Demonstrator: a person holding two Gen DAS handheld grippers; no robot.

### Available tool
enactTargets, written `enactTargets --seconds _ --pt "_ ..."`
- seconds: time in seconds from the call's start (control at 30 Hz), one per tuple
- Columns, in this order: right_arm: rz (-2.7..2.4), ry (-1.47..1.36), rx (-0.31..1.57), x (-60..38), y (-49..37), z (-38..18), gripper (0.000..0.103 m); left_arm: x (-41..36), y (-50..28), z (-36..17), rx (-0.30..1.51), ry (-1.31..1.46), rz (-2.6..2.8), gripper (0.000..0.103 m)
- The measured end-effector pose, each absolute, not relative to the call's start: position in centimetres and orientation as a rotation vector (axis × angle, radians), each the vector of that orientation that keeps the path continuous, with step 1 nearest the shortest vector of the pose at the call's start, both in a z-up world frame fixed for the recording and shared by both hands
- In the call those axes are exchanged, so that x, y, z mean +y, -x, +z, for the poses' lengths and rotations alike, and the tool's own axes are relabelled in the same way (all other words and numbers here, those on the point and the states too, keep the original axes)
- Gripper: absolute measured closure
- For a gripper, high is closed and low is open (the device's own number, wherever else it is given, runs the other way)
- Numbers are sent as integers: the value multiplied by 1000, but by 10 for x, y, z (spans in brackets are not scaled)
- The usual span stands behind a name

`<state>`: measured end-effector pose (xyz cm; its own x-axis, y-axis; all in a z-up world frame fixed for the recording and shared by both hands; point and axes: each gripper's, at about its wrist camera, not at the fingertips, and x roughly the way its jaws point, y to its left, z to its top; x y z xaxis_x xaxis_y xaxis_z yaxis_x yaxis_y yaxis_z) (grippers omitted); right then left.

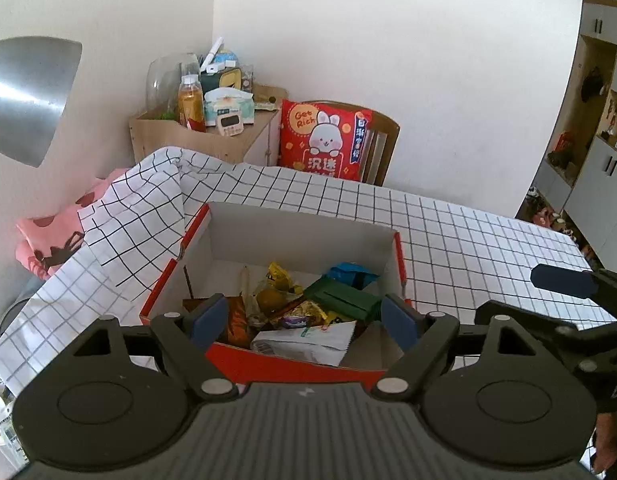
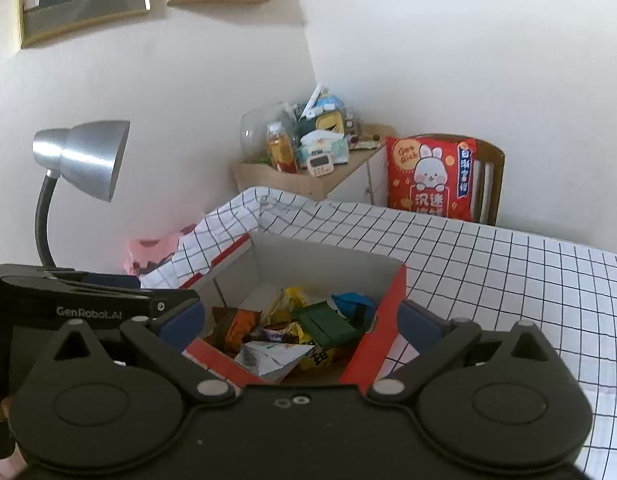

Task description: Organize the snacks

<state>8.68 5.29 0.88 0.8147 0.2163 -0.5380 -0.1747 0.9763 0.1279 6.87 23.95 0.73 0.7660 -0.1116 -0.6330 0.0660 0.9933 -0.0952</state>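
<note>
Red box [image 1: 292, 364] at near edge of checked surface [image 1: 468, 240], snacks [image 1: 308, 312] heaped inside. Left tongs [image 1: 304, 324] and right tongs [image 2: 304, 324] both gape empty, poised above box's near rim; snacks lie directly ahead-below, roughly equidistant.

- The near wall of the red box [image 1: 292, 364] is being covered by the left claw [image 1: 304, 320].
- The lamp [image 1: 28, 96] is being cut off by the left edge.
- The snacks [image 2: 292, 328] are being piled, the lower ones hidden.

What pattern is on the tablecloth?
White with a thin black grid; the tablecloth shows best in the right wrist view.
</note>
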Motion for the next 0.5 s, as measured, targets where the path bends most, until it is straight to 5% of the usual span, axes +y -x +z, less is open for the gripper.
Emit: enactTargets --seconds 0.13,0.5 --pt "195 -48 554 55 -78 10 0 236 -61 10 676 77 -112 3" --pt "133 -85 542 50 -67 13 0 227 -50 11 658 83 -115 3"
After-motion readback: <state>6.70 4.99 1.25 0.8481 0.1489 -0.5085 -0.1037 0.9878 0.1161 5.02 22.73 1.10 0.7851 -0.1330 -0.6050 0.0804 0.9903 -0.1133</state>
